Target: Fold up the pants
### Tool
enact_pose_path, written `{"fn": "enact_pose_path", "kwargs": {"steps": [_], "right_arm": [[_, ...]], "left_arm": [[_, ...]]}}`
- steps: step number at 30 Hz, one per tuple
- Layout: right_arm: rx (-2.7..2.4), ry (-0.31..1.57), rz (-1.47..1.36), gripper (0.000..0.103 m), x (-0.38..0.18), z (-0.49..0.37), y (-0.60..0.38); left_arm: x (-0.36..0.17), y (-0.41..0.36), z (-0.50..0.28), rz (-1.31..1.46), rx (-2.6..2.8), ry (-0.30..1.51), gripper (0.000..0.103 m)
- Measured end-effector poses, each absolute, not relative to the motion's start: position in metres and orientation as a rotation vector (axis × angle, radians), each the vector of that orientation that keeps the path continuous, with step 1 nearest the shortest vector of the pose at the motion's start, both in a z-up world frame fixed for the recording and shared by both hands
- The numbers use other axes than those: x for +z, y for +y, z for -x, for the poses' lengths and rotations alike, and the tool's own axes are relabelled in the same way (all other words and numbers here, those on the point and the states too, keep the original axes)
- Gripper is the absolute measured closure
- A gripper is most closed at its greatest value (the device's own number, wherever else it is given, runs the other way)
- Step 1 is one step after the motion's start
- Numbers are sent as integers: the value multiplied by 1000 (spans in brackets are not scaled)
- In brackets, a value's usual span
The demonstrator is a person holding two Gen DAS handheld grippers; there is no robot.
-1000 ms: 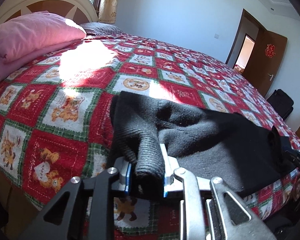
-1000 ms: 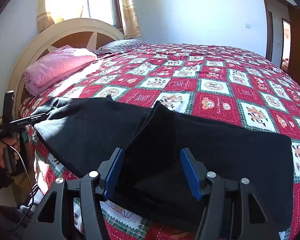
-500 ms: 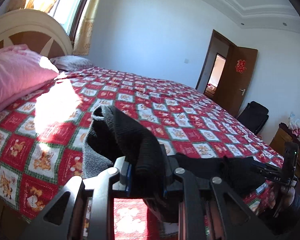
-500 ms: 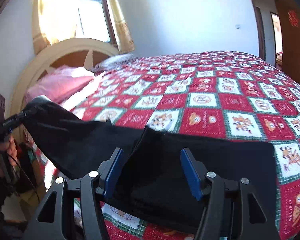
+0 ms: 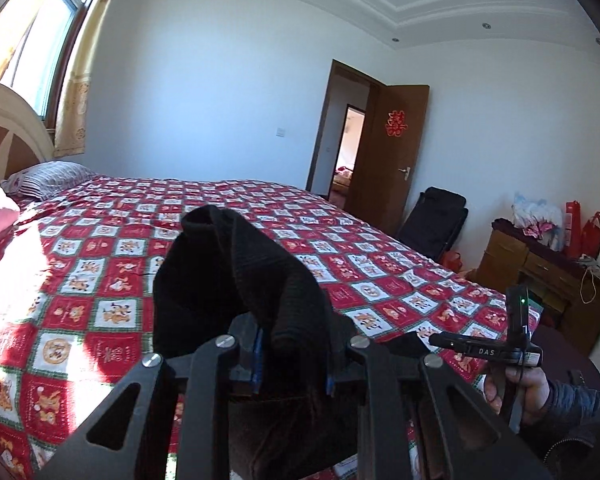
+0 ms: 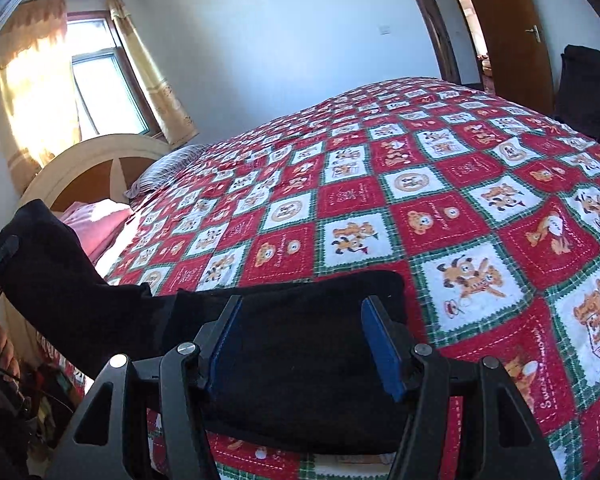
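The black pants [image 5: 240,280] are bunched between my left gripper's [image 5: 292,366] pads, which are shut on them, and that end is held up above the bed. In the right wrist view the pants [image 6: 308,360] run from the raised left gripper [image 6: 2,254] at far left down to the bed's near edge. My right gripper [image 6: 304,346] stands wide over that lower end. Black cloth lies between its blue pads [image 6: 382,354], which do not press on it. The left wrist view shows the right gripper [image 5: 438,340] side-on in a person's hand [image 5: 524,388].
A red, white and green cartoon quilt [image 6: 460,200] covers the bed. Pink bedding [image 6: 100,224] and a striped pillow [image 5: 48,178] lie by the headboard [image 6: 100,152]. A black folded chair [image 5: 436,220], an open door [image 5: 396,152] and a cluttered wooden dresser [image 5: 540,268] stand beyond the bed.
My left gripper has risen and swung right, lifting its end of the pants off the quilt. The right gripper has rolled and now sits nearer the cloth's right end.
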State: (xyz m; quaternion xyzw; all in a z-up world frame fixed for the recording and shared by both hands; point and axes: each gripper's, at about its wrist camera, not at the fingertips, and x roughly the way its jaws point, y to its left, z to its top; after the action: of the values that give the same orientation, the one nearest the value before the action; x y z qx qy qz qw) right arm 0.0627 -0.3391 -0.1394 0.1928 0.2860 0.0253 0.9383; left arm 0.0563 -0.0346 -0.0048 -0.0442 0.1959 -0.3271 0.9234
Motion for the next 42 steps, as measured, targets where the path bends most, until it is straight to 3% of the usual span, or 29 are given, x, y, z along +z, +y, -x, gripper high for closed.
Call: {"fn": "enact_pose_path", "kwargs": {"steps": [9, 23, 27, 32, 36, 42], "right_arm": [[-25, 554, -467, 41, -144, -59, -386], [-41, 577, -556, 41, -164, -69, -406], [-10, 580, -550, 41, -166, -71, -402], [9, 564, -570, 41, -165, -69, -403], [66, 569, -607, 41, -162, -67, -399], [194, 617, -530, 41, -151, -69, -363]], "left_arm": [[-19, -139, -58, -49, -829, 487, 80], [-92, -258, -39, -372, -924, 628, 79], [-102, -263, -25, -358, -963, 629, 57], [-88, -238, 5, -336, -968, 519, 45], [-82, -202, 2, -296, -849, 457, 23], [-98, -140, -33, -185, -602, 479, 18]]}}
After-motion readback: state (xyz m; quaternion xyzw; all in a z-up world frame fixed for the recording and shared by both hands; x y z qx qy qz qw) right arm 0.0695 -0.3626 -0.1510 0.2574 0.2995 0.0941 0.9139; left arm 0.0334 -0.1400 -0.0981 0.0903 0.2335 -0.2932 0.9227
